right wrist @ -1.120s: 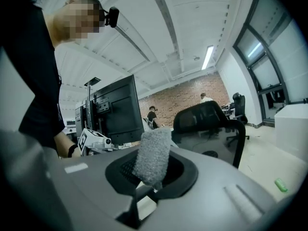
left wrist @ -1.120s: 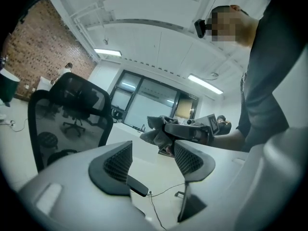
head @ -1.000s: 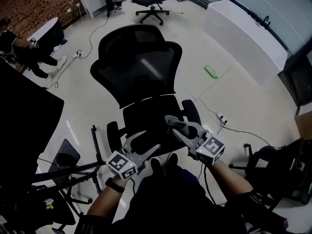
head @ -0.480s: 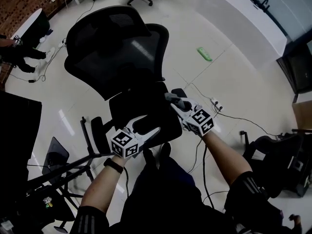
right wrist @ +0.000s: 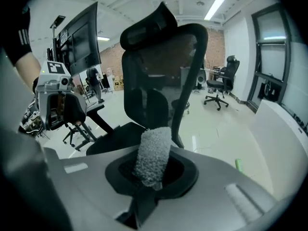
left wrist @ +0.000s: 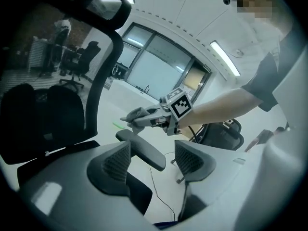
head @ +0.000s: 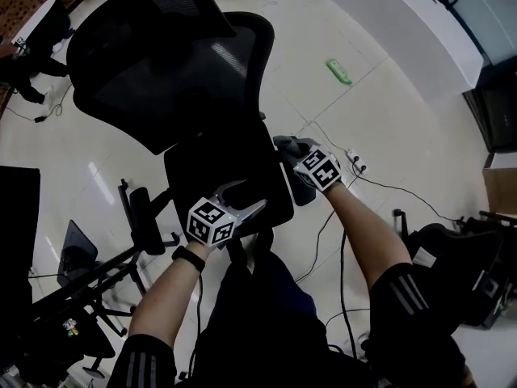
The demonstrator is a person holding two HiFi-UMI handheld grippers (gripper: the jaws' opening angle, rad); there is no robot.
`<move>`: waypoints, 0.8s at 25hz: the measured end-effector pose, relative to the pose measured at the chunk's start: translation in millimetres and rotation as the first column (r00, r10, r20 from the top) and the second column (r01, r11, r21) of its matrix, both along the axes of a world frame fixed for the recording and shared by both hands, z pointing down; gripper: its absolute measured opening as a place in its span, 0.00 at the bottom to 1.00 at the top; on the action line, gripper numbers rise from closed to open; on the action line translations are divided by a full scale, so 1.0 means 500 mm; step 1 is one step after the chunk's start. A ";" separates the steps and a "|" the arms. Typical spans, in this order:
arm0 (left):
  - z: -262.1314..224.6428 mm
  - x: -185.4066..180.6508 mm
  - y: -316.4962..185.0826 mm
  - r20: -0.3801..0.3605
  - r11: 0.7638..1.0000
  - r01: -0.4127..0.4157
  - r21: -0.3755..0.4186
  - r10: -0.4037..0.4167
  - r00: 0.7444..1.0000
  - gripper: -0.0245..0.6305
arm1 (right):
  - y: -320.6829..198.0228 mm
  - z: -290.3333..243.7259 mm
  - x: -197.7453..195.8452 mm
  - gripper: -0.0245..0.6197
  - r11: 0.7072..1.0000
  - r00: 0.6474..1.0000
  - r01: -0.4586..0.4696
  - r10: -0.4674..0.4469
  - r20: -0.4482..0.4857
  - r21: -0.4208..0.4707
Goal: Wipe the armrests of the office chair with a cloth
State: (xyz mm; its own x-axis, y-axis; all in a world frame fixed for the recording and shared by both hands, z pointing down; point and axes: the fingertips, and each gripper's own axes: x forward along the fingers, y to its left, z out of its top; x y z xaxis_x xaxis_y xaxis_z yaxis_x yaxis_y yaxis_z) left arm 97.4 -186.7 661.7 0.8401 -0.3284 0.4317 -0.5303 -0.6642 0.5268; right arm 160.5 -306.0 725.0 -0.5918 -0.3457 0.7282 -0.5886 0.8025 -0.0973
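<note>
- Your right gripper (head: 291,148) is clenched on the grey cloth (right wrist: 154,152), which stands up as a nubbly roll between the closed jaws in the right gripper view.
- In the head view that gripper is at 1 o'clock from your body. It sits at the far end of the black armrest (left wrist: 142,149) on the 3 o'clock side of the seat.
- The left gripper view shows the cloth right over the armrest's far tip. Whether the two touch cannot be told.
- Your left gripper (left wrist: 151,160) is released, its jaws wide apart with nothing between them. It points across the seat toward that armrest.
- The office chair (head: 161,79) fills 12 o'clock in the head view. Its mesh backrest is on the far side and its seat is toward you.
- The other armrest (head: 142,218) is at 9 o'clock of the seat, well apart from both grippers.
- A small green object (head: 339,71) lies on the pale floor at 1 o'clock.
- A white power strip (head: 355,164) with trailing cables lies just beyond your right gripper.
</note>
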 end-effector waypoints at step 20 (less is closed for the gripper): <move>0.118 0.080 -0.020 0.039 0.997 -0.028 -0.071 0.030 0.999 0.51 | -0.033 0.178 0.006 0.09 0.980 0.971 0.171 -0.185 -0.153 -0.101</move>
State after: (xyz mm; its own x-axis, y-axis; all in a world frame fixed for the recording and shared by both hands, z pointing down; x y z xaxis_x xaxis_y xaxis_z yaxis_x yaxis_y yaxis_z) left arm 137.3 -196.9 720.7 0.8304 -0.2718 0.4863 -0.5330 -0.6419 0.5513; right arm 163.6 -322.4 813.7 -0.5111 -0.1773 0.8410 -0.4506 0.8885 -0.0865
